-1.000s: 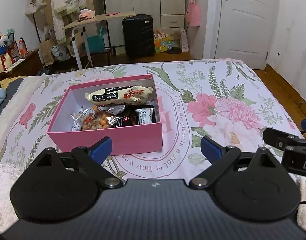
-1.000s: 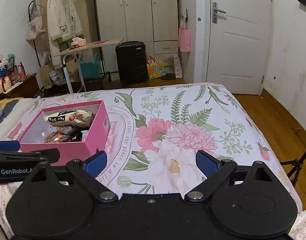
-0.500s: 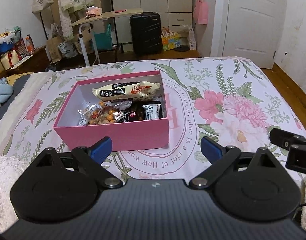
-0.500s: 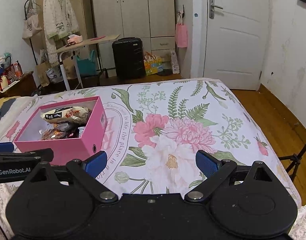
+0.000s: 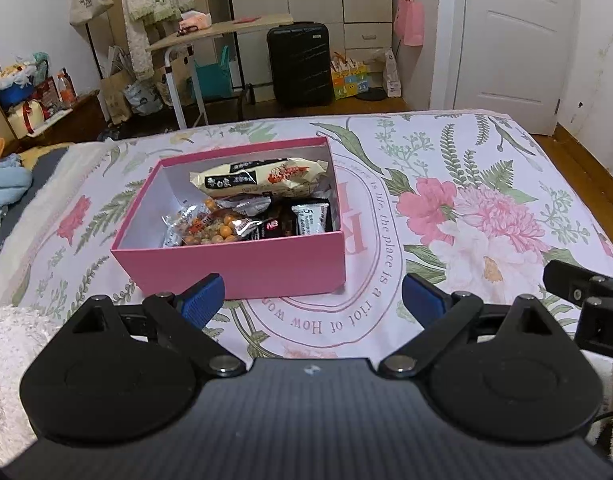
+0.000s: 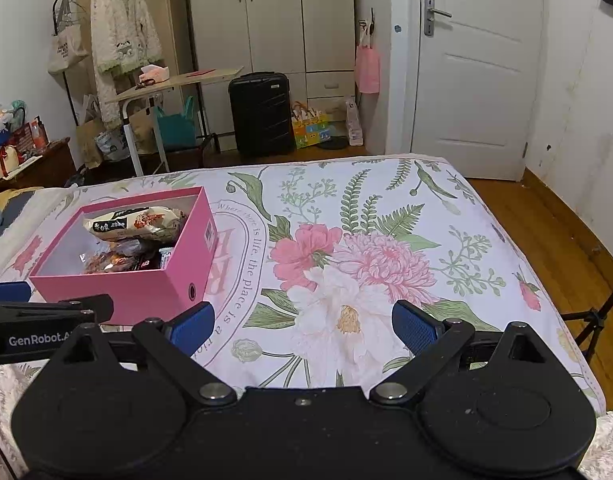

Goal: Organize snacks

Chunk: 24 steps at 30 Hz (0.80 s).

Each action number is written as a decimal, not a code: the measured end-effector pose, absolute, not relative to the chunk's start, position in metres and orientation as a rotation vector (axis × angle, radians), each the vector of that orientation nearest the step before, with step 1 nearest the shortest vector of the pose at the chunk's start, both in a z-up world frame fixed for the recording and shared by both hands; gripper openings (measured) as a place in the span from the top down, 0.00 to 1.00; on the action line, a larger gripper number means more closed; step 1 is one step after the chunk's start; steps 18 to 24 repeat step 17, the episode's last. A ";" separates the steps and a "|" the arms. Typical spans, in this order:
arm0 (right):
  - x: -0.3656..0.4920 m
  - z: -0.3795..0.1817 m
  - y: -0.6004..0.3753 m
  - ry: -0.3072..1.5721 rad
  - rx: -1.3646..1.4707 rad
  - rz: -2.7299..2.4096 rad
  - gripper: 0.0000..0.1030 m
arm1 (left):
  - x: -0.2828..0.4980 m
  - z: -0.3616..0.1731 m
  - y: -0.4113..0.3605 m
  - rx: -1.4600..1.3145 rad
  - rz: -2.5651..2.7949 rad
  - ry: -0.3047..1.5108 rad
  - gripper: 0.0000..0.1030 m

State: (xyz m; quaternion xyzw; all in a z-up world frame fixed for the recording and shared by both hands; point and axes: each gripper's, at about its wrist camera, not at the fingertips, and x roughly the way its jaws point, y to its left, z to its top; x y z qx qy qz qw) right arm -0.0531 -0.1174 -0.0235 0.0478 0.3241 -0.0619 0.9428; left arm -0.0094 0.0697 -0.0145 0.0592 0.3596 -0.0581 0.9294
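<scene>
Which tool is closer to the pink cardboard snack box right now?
Left. The left tool sits open just in front of the pink cardboard snack box; the right tool, also open, is off to the box's right.

Pink rectangular cardboard box [image 5: 242, 268] sits on the floral-printed bed cover [image 5: 486, 216], left of the big printed flowers. Inside it: long cream snack packet [image 5: 262, 178] toward the far wall, clear bag of orange nuts [image 5: 204, 230] near the front wall, dark foil bars [image 5: 294, 222] to its right. Black hard-shell suitcase [image 5: 300, 64] stands on the floor beyond the bed, white door [image 5: 510, 40] to its right.
</scene>
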 end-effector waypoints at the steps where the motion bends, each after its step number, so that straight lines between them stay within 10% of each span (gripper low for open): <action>1: -0.053 -0.024 -0.118 0.660 0.098 -0.127 0.05 | -0.009 -0.015 0.069 0.127 -0.117 0.733 0.06; 24: -0.051 -0.027 -0.119 0.667 0.098 -0.128 0.05 | -0.011 -0.012 0.071 0.111 -0.120 0.726 0.06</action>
